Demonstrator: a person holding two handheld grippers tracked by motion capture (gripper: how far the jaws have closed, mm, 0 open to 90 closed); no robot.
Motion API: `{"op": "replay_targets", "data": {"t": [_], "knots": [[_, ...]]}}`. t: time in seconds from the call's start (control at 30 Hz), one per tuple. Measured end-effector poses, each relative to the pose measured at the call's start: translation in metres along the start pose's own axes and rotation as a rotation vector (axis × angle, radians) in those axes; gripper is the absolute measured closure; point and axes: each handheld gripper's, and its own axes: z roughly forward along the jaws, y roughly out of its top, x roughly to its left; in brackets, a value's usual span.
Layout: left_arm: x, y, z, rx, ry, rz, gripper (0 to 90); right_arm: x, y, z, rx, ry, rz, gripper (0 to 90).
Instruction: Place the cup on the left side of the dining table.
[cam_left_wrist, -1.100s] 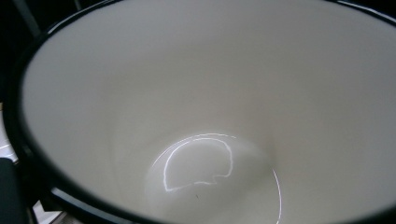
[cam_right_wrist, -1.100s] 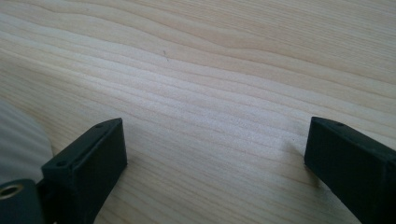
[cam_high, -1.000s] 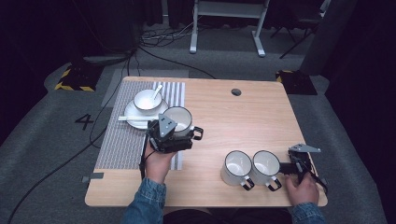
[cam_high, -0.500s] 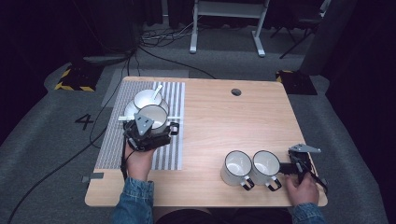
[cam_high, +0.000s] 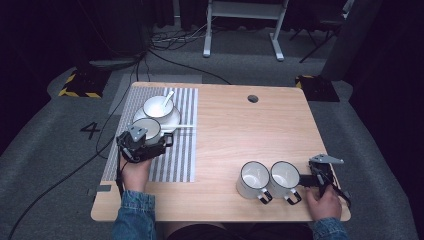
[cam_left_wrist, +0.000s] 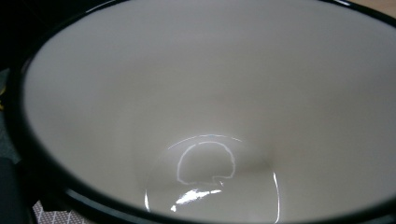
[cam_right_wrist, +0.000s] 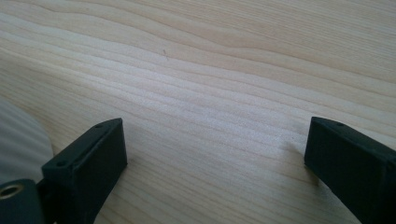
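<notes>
At the left, your left gripper carries a white enamel mug with a dark rim, its jaws closed on the mug. It hangs over the striped placemat, just in front of the saucer; from above you cannot tell whether its base touches the mat. In the left gripper view the mug's pale inside looms close — you look straight down to its glossy bottom, with the black rim curving round the edge.

Behind it, on the saucer, sits a small white bowl with a spoon leaning in it.

Move right across the bare wooden table and you reach two more white mugs side by side, touching or nearly so: the left one and the right one, both upright with handles pointing toward you.

At the far right, your right gripper rests low by the table's front corner, just beside the right mug. Its jaws stand wide apart — in the right gripper view nothing but wood grain lies between them, and a pale curved edge shows at the left.
</notes>
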Motion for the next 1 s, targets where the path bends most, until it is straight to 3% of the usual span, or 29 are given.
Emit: {"op": "replay_targets", "data": {"t": [0.33,0.63,0.8,1.0], "knots": [[0.006,-0.013,0.027,0.106,-0.012,-0.025,2.8,0.0,0.0,0.0,0.001,0.0,0.002,5.7],[0.003,-0.017,0.036,0.138,-0.024,-0.012,2.7,0.0,0.0,0.0,0.001,0.0,0.002,5.7],[-0.002,-0.019,0.04,0.19,-0.025,0.02,2.7,0.0,0.0,0.0,0.0,0.0,0.001,5.7],[-0.003,-0.024,0.039,0.183,-0.024,0.021,2.7,0.0,0.0,0.0,0.0,0.0,0.0,5.7]]}}
